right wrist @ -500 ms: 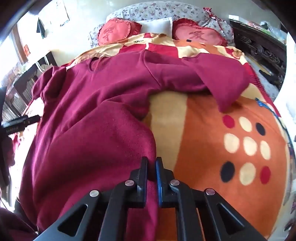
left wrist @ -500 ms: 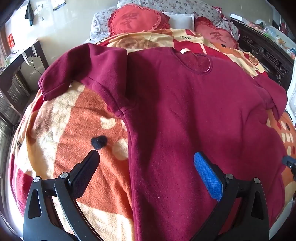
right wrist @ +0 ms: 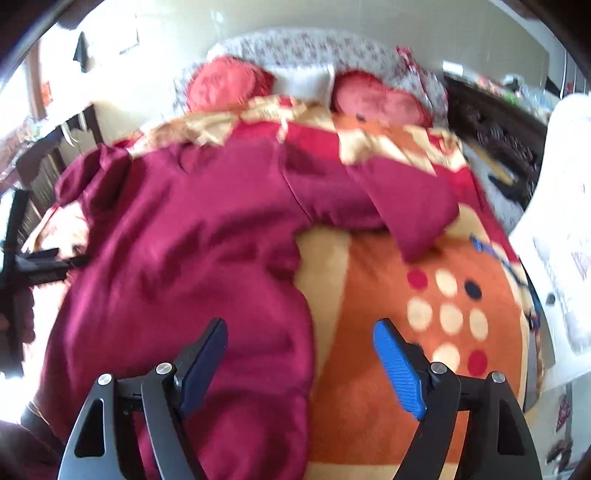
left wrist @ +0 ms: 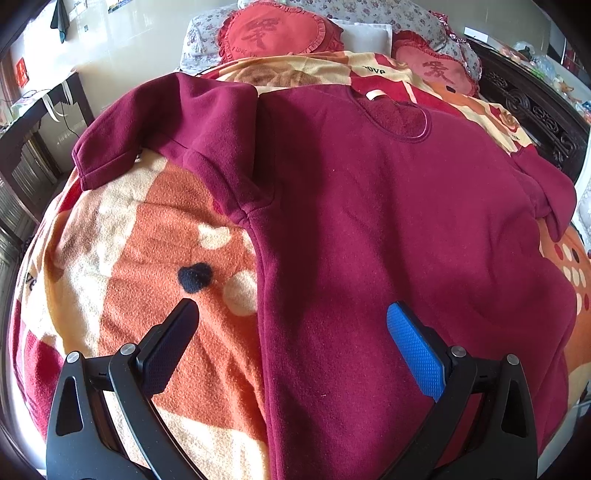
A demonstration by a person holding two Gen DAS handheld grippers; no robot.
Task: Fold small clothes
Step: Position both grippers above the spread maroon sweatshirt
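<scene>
I see the sweatshirt [left wrist: 388, 229] spread flat on the blanket [left wrist: 122, 266], filling the centre and right of the left wrist frame, neckline toward the top. One sleeve [left wrist: 155, 125] reaches into the upper left. Two heart cushions [left wrist: 273, 33] lie behind it at the top edge, a pillow [left wrist: 369, 33] between them. A dark carved bed frame [left wrist: 532, 110] runs along the upper right. In the right wrist frame the garment lies left of centre, its other sleeve [right wrist: 410, 206] at centre right on the blanket.
</scene>
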